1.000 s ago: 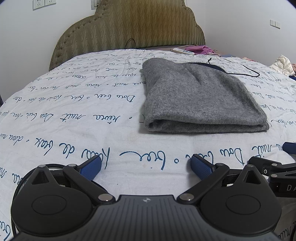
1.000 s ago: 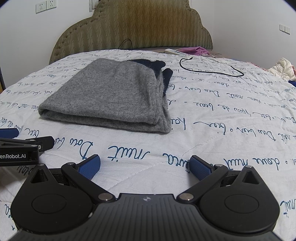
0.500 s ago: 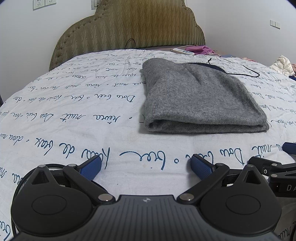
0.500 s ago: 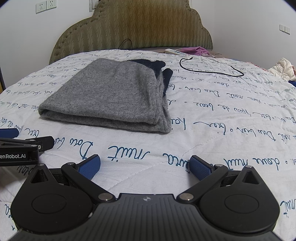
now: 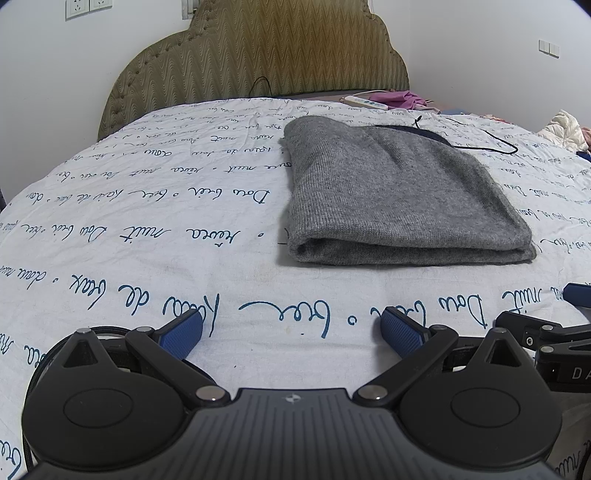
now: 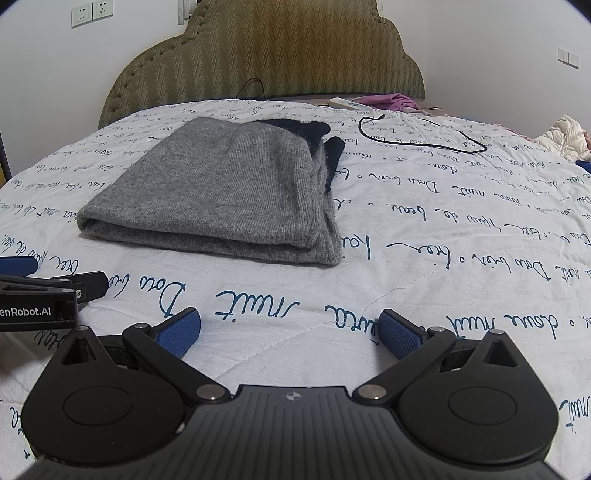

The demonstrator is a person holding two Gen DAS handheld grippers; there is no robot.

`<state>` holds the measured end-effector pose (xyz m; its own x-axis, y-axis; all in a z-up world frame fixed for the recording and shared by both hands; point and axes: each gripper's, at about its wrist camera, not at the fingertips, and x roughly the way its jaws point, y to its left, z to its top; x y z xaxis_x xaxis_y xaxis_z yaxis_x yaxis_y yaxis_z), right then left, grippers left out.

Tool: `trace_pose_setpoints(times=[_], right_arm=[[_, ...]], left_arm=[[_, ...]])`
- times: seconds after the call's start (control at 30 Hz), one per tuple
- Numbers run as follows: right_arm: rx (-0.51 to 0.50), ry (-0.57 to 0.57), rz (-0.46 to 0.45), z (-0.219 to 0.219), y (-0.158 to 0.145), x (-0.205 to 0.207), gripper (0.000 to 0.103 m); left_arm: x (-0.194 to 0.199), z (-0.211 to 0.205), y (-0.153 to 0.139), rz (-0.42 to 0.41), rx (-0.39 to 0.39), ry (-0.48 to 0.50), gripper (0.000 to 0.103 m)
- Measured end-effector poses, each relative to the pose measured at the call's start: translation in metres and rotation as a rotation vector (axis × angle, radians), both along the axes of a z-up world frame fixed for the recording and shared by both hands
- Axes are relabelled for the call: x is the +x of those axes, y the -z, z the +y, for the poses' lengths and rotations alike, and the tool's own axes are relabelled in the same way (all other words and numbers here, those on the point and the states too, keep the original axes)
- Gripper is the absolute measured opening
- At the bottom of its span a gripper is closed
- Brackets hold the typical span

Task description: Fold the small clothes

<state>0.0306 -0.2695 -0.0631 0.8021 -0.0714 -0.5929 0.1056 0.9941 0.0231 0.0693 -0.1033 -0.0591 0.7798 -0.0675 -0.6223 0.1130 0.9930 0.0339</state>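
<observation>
Grey knit garment [image 5: 399,195]: left wrist view unchanged over the last second, folded flat on the bedsheet [image 5: 147,221], left gripper [image 5: 291,330] spread wide and empty short of its near edge. Right wrist view likewise static: garment [image 6: 221,192] beyond the right gripper [image 6: 290,328], also agape holding nothing, so the fold looks finished.

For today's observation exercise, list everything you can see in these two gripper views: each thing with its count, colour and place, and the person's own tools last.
Folded knitted garment: one, grey with a dark navy part at its far end, mid-bed.
Printed bedsheet: one, white with blue script, covering the bed.
Padded headboard: one, olive green, against the wall.
Thin cable: one, black, looped on the sheet beyond the garment.
Power strip: one, white, by the headboard.
Crumpled cloth: one, pink-purple, beside the power strip.
Wall sockets: two, white, upper left wall.
Left gripper: one, black with blue pads, open, nearest the camera, empty.
Right gripper: one, same colours, open, empty.
</observation>
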Motion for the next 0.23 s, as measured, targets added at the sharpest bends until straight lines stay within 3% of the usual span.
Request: trace_pose_setpoints(times=[0.23], right_arm=[[-0.002, -0.004, -0.001, -0.0005, -0.0021, 0.0002, 0.103]], left_arm=[[-0.0027, 0.0039, -0.0041, -0.010, -0.025, 0.016, 0.103]])
